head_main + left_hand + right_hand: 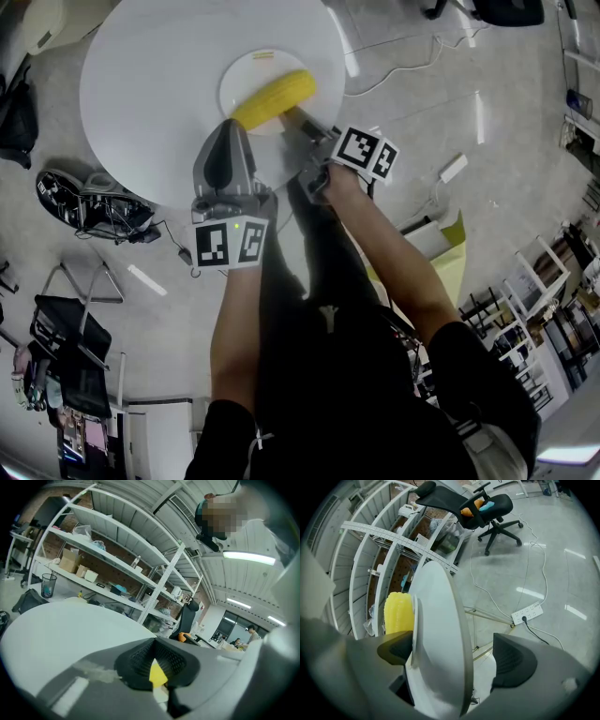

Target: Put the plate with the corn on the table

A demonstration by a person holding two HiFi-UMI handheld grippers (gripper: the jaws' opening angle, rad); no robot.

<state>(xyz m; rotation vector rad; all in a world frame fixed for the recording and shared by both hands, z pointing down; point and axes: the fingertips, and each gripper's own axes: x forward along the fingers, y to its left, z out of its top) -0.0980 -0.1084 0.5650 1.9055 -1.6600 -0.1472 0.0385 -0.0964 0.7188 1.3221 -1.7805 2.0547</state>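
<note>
Item: plate [246, 80] with corn [274, 98], on tabletop [150, 94] at 12 o'clock; I judge it placed. My right tool [300, 124] open astride its rim, my left tool [232, 131] closed. Outstanding: withdrawal.

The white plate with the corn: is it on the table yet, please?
On it: round white plate lies flat on round white table.

Wide bare tabletop [141, 94] left of the plate [246, 80] with corn [277, 97]

Corn [274, 98] on plate [246, 75] — on table [159, 84]
</note>
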